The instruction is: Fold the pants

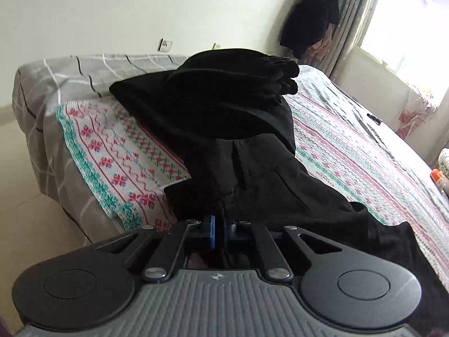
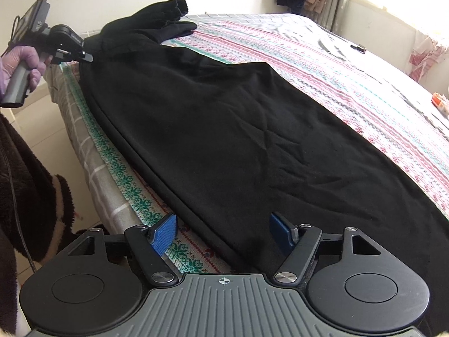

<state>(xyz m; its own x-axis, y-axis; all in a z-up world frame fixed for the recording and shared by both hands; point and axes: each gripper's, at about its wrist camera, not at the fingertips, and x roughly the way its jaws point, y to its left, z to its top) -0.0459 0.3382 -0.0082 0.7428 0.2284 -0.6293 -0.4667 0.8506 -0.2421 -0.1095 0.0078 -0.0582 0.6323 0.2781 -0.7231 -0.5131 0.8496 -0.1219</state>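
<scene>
Lying lengthwise along the near edge of the bed, the black soft-knit pants [image 2: 224, 140] show a matte, slightly creased surface with a rolled seam running down the side nearest the bed edge. The far end of the garment is bunched into a rounded heap [image 1: 224, 84] with ribbed folds. Under the pants lies a woven cotton spread [image 1: 112, 146] patterned in bands of red flowers and green snowflake motifs on white, over a grey checked bedsheet [image 1: 42, 84].

The left gripper [image 1: 219, 226], black metal linkage with blue ribbed pads, is clenched on a fold of the pants fabric; the cloth rises between the pads. In the right wrist view the same gripper [image 2: 84, 55] meets the pants edge at the bed corner, held by a hand in a purple glove [image 2: 25, 61].

The right gripper [image 2: 224, 234] stands released, its blue pads [image 2: 164, 234] well apart, one over the spread and the other over the black cloth, straddling the seam edge of the pants.

A dark fleece sleeve [image 2: 28, 182] is at the left.
</scene>
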